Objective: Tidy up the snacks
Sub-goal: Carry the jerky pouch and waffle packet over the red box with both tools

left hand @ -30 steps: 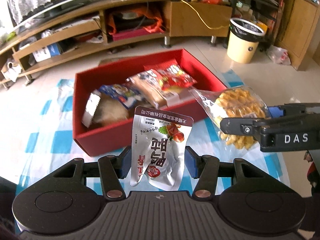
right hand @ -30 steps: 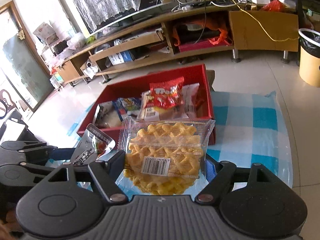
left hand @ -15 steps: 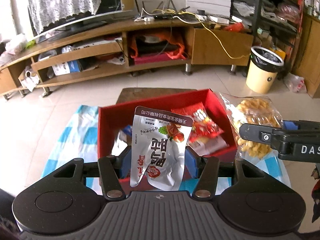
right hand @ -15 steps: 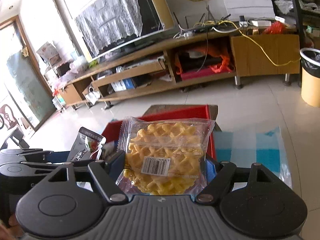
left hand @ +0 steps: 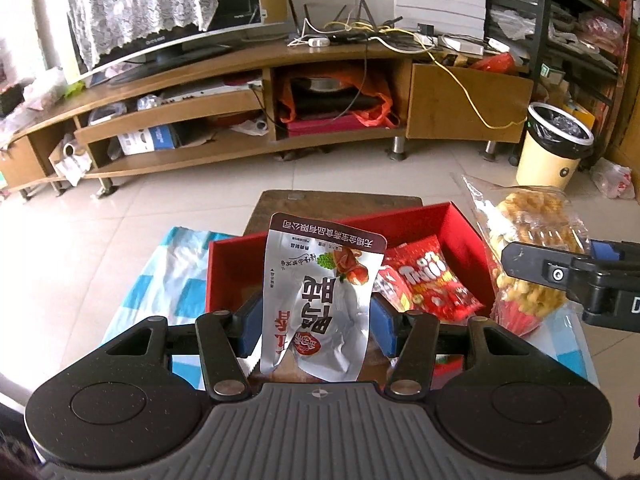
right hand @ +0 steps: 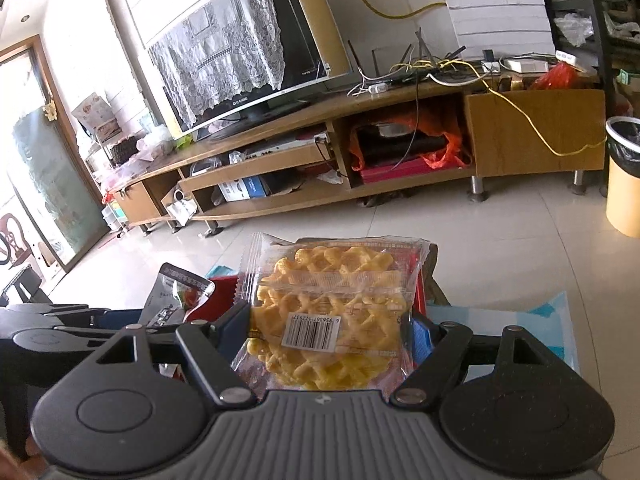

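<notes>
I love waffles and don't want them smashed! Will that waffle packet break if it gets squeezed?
Probably a bit fragile: the waffle packet shows thin lattice pieces that could crack. Its clear wrapper looks crinkly and floppy at the edges. The right gripper holds it by its sides, and it seems light, standing up without sagging.

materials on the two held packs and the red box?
Silver pouch: looks like foil laminate, glossy, with creases and bright glare. Waffle pack: clear thin plastic film, since the waffles show through and the end seal is crimped. Red box: probably matte cardboard, with flat stiff walls and no shine.
</notes>
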